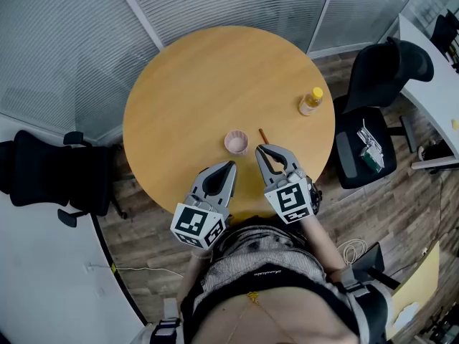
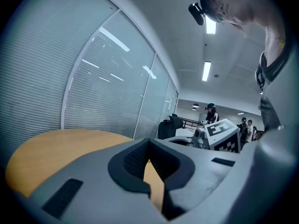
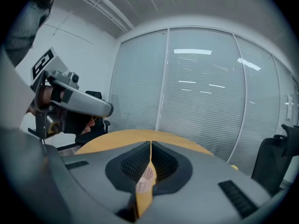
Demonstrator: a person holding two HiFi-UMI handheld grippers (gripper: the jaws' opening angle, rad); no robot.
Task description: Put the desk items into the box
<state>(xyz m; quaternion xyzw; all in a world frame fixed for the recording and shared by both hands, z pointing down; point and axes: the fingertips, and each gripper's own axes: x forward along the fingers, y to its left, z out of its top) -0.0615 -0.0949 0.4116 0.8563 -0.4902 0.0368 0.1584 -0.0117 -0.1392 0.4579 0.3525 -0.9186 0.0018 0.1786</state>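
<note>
Left gripper point(image 1: 230, 165) and right gripper point(image 1: 261, 150) both have jaws closed tip to tip, nothing held, at 6 o'clock edge of the round table point(image 1: 186, 84). Pink ribbed cup point(image 1: 236, 142) sits just ahead, between the tips. Thin brown stick point(image 1: 263, 135) at cup's 3 o'clock. Yellow-capped bottle point(image 1: 310, 101) upright near table's 3 o'clock edge.

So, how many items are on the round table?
3. A pink cup by the near edge, a thin brown stick just right of it, a yellow-capped bottle by the right edge. More may be hidden at the near edge.
</note>
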